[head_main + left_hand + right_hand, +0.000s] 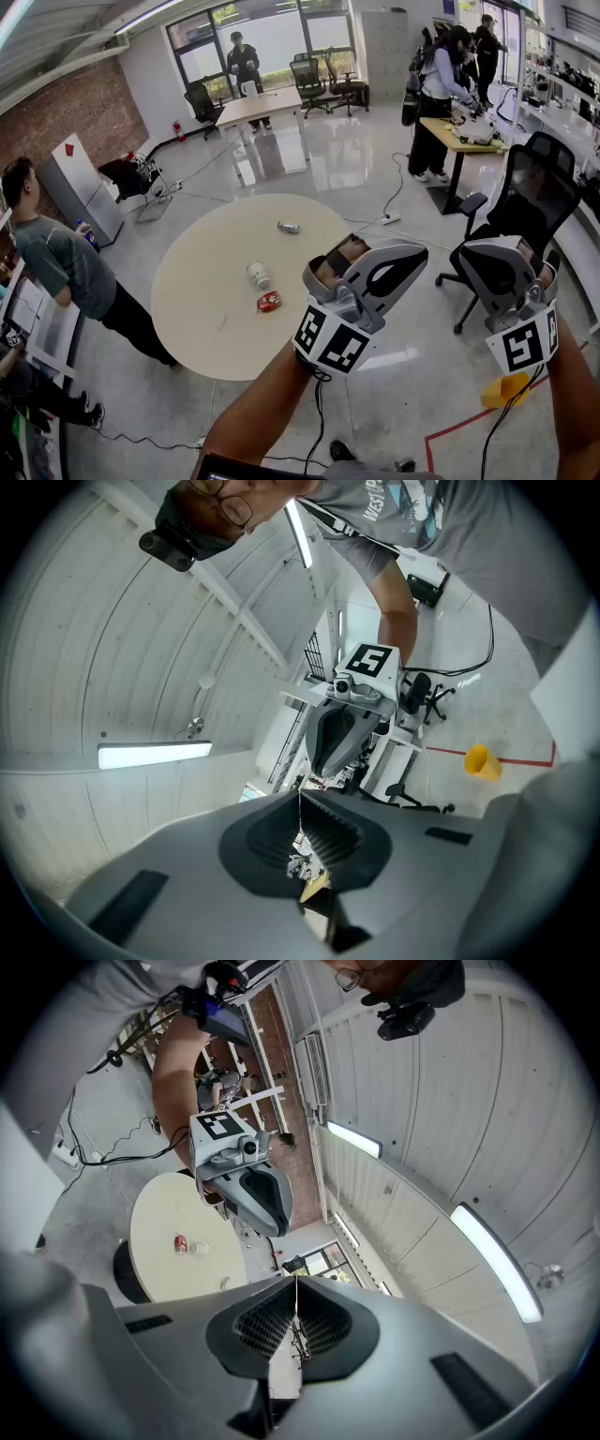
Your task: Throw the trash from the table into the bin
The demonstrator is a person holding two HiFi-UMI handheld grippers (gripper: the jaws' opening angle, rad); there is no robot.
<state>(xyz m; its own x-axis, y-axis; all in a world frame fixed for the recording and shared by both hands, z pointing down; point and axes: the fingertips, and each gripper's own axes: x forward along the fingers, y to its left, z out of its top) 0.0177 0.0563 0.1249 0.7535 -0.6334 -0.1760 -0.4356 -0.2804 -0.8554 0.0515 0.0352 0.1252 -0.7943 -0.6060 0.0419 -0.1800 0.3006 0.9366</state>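
Three pieces of trash lie on the round beige table [202,323]: a silver can [289,227] towards the far edge, a crumpled white cup [258,275] and a red can [269,301] near the middle. My left gripper [405,257] is held up in the air to the right of the table, shut and holding nothing. To its right my right gripper [491,247] is also shut and holding nothing. The two grippers face each other: the right gripper view shows the left gripper [251,1194] above the table [159,1258], with the red can [181,1242] on it.
A yellow container [506,390] stands on the floor at the lower right, by a red tape line [459,427]. A black office chair [525,202] is behind my right gripper. A person [66,272] stands at the table's left. Cables [394,202] run across the floor.
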